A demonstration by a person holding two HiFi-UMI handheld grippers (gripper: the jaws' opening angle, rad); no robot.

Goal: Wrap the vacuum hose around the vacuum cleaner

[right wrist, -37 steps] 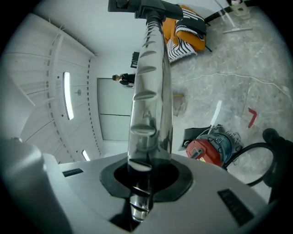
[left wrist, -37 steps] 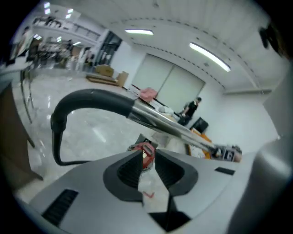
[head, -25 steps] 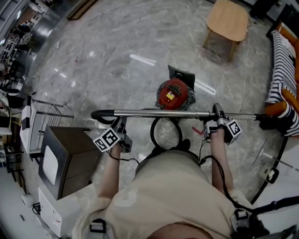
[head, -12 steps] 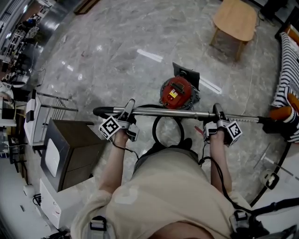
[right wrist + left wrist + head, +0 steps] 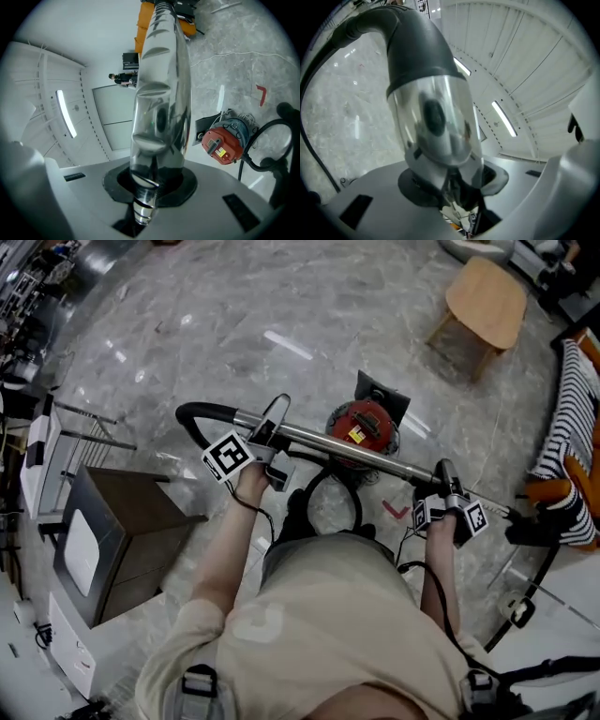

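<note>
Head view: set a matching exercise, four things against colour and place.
Things:
1 vacuum
2 wand
3 stool
4 cabinet

Colour and place:
a pale wood, top right
b chrome, up off the floor
c dark brown, at left
d red, on the floor past the wand

Pairs: 1-d, 2-b, 3-a, 4-c

Bright, even overhead light; glare streaks on floor (image 5: 187,315); fisheye warp w/ dark corners; near stuff soft.
</note>
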